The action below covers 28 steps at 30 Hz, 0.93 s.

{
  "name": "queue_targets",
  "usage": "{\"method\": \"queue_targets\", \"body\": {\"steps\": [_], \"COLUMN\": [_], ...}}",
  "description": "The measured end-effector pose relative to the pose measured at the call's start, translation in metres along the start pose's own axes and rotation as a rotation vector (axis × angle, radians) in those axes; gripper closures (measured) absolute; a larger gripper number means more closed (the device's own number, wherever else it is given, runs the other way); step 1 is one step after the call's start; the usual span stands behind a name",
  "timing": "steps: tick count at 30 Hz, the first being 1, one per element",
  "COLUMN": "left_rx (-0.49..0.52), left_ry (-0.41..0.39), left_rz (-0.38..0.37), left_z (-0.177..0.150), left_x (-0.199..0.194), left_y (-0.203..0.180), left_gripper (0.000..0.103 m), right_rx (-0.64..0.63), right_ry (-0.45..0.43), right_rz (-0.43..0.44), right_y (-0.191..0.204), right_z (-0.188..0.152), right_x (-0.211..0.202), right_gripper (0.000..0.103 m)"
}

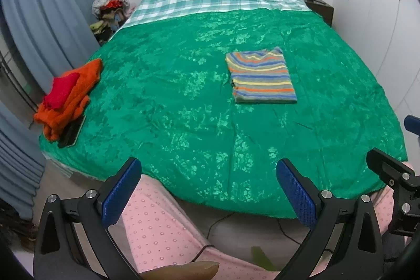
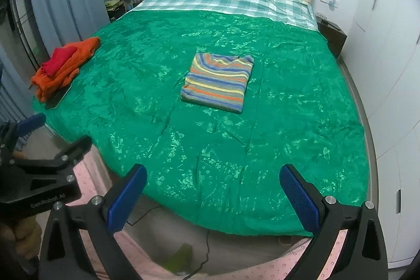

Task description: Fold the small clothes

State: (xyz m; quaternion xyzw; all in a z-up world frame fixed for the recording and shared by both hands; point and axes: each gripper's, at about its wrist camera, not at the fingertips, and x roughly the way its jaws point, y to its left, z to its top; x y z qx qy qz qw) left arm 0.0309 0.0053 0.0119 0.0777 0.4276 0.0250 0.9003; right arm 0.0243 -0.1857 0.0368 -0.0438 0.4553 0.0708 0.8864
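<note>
- On the green bedspread, near its middle, I am seeing the striped folded garment lying flat as a neat rectangle, well apart from both grippers.
- I am holding the left gripper back past the foot of the bed with its blue pads spread wide and nothing sitting between them.
- I am holding the right gripper the same way: pads splayed wide apart, gripping nothing, hovering over the near edge of the bedspread.
- At the left edge of the bed I am seeing an orange garment heaped loosely, with a red garment lying on top of it.
- That heap is partly covering a dark flat object; I cannot tell what it is.
- Pink dotted fabric is showing below the left gripper.
</note>
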Motion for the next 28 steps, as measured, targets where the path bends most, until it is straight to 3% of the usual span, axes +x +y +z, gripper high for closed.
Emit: {"method": "queue_targets", "body": {"steps": [28], "left_rx": [0.012], "left_ry": [-0.012], "left_rz": [-0.012], "left_z": [0.012], "left_x": [0.003], "left_y": [-0.008], "left_gripper": [0.001], "right_rx": [0.043], "right_ry": [0.009], "right_rz": [-0.030], "right_y": [-0.012], "right_z": [0.003], "right_x": [0.008], "right_gripper": [0.003]}}
